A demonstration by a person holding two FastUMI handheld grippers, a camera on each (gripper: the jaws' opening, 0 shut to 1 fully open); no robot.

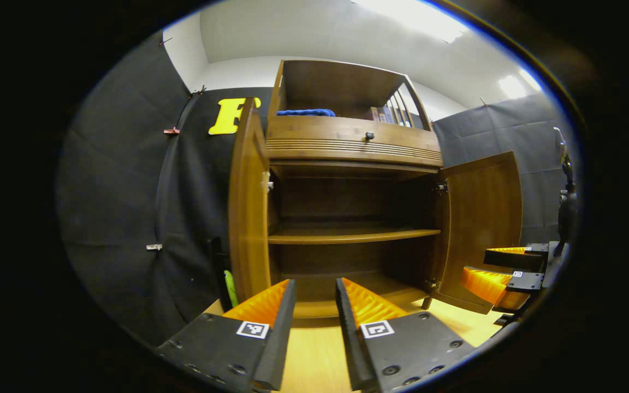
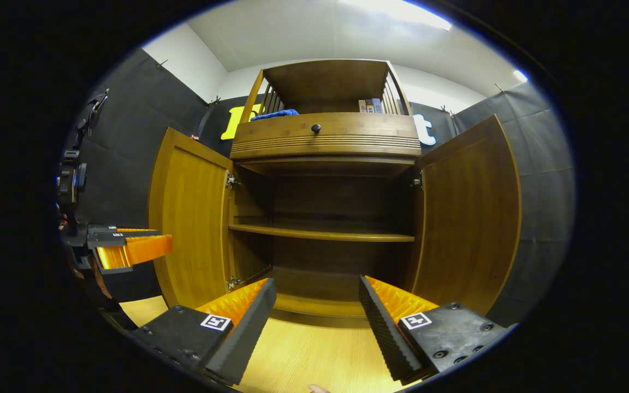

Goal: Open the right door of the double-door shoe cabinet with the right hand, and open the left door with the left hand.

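The wooden shoe cabinet (image 1: pixel 347 234) (image 2: pixel 320 234) stands on a light wood floor with both doors swung wide. Its left door (image 1: pixel 248 207) (image 2: pixel 191 218) and right door (image 1: pixel 484 218) (image 2: pixel 470 213) stand apart from both grippers. Inside, one bare shelf (image 2: pixel 322 234) crosses the dark interior. My left gripper (image 1: pixel 315 289) is open in front of the cabinet, nothing between its fingers; it also shows at the left edge of the right gripper view (image 2: pixel 129 245). My right gripper (image 2: pixel 317 289) is open and holds nothing; the left gripper view shows it beside the right door (image 1: pixel 503 267).
Above the doors sits a drawer with a dark knob (image 2: pixel 315 129). The top shelf holds a blue cloth (image 1: pixel 306 112) and some books (image 2: pixel 370 105). A green object (image 1: pixel 230 286) leans against the booth wall left of the cabinet. Light wood floor (image 2: pixel 314 349) lies before the cabinet.
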